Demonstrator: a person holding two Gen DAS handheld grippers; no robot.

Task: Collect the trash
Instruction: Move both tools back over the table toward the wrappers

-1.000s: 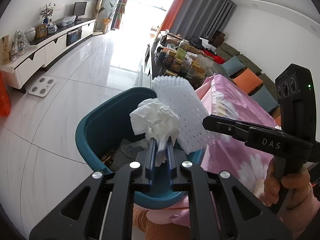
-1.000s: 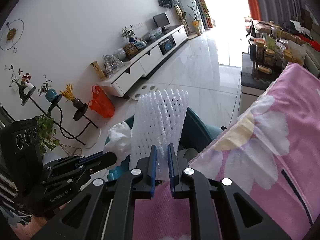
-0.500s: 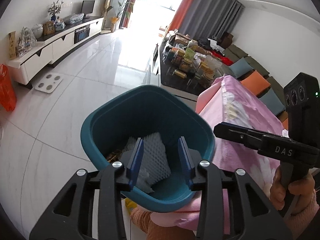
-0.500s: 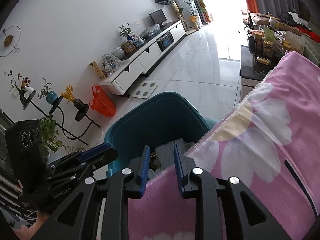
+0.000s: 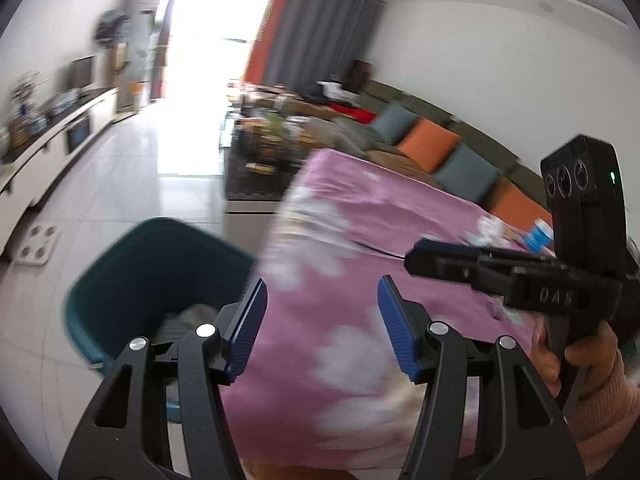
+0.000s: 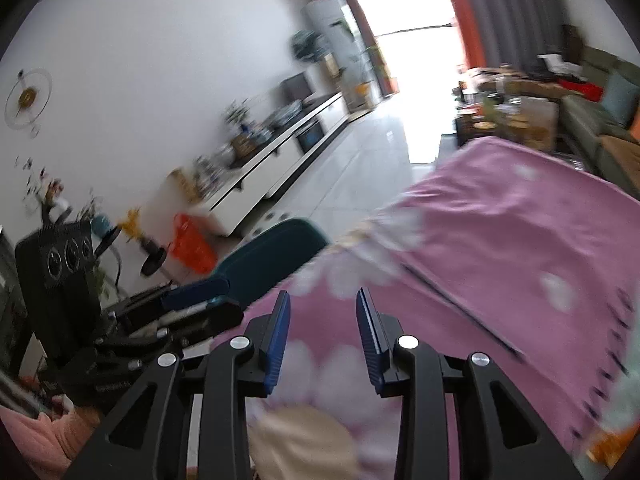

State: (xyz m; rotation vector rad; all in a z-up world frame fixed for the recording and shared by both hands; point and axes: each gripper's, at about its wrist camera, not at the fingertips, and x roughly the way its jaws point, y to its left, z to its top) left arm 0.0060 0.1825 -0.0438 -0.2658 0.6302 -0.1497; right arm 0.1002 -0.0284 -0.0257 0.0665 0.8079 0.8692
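A teal trash bin stands on the floor beside the table edge, with grey-white trash lying inside it. My left gripper hangs over the pink flowered tablecloth, to the right of the bin; its jaws are opening and nothing is between them. My right gripper is also above the cloth, jaws opening and empty, with the bin's rim to its left. Small trash items lie far right on the cloth, blurred. Each view shows the other gripper.
A white TV cabinet runs along the left wall. An orange bag and a plant stand sit on the floor behind the bin. A cluttered coffee table and a sofa with cushions lie beyond the pink table. White floor scale.
Both grippers let go of the white foam net and the tissue, which dropped into the bin. Both then swung right, away from the bin and over the pink cloth, jaws widening.
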